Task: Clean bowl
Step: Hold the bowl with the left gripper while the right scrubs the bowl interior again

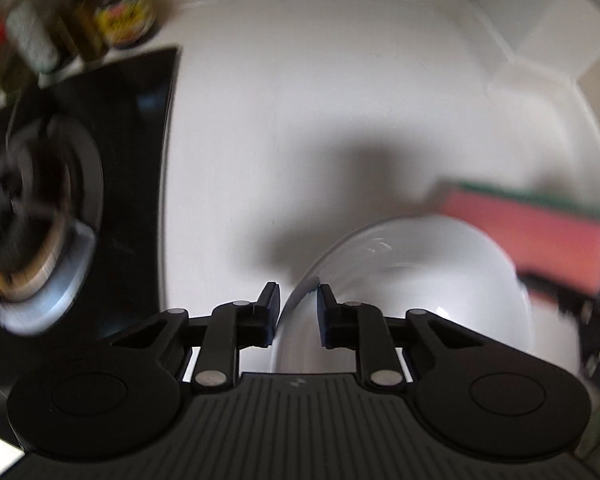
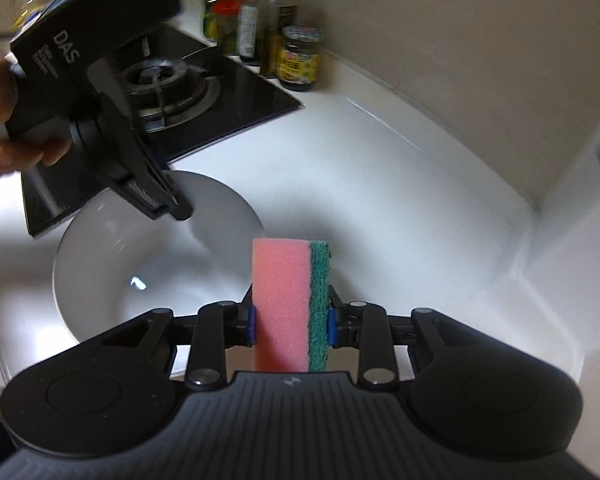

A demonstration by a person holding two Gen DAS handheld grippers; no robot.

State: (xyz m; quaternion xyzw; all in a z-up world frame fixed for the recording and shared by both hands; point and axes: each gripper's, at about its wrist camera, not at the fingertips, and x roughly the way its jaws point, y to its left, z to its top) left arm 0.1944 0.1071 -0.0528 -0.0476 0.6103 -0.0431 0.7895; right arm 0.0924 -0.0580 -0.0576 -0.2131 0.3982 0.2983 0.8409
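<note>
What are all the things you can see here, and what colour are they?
bowl: one, white, on the white counter beside the stove, its rim between the left jaws.
sponge: one, pink with a green scrub side, upright in the right jaws.
counter: one, white, under the bowl, running to the wall.
stove: one, black glass with a metal burner, left of the counter.
jars and bottles: several, count unclear, yellow, green and dark labels, against the wall behind the stove.
left gripper: one, black, jaws straddling the bowl rim, not clearly pressing.
right gripper: one, black with blue pads, shut on the sponge.
hand: one, holding the left gripper.
</note>
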